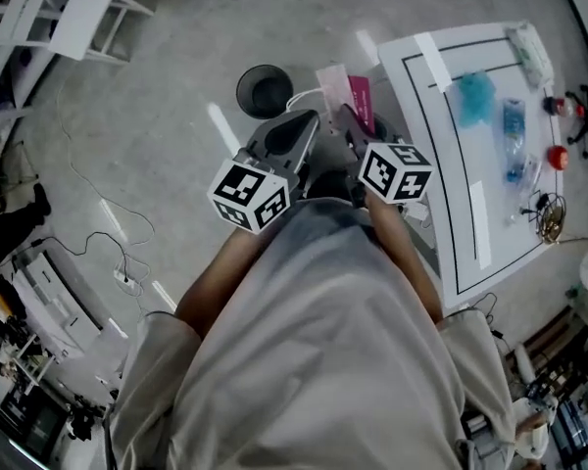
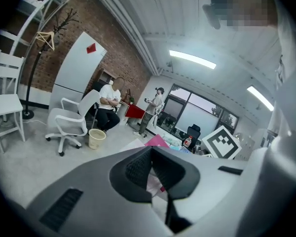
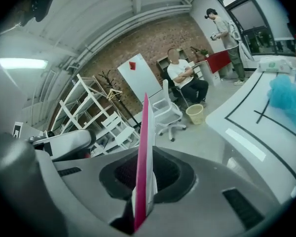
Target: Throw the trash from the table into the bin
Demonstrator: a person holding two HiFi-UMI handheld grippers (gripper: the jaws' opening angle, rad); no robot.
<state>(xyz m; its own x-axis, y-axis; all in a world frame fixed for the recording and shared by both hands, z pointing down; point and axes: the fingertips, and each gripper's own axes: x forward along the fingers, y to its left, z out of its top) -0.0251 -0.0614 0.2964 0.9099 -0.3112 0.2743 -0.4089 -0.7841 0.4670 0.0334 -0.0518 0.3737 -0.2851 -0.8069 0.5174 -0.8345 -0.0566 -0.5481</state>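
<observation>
Off the corner of the desk (image 1: pixel 433 155), centre the right gripper (image 3: pixel 145 174), jaws clamped on the pink packet (image 3: pixel 144 142), above the bin (image 1: pixel 265 90) before releasing; left gripper (image 2: pixel 153 169) jaws together.

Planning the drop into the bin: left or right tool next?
Right. The right tool grips the pink packet; the left tool is shut and empty. The black bin stands just ahead.

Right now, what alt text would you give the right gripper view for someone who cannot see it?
The right claw grips a thin pink-and-white packet, seen edge-on, upright between its jaws. At right is a white table with a blue fluffy item; behind, a seated person near a brick wall.
</observation>
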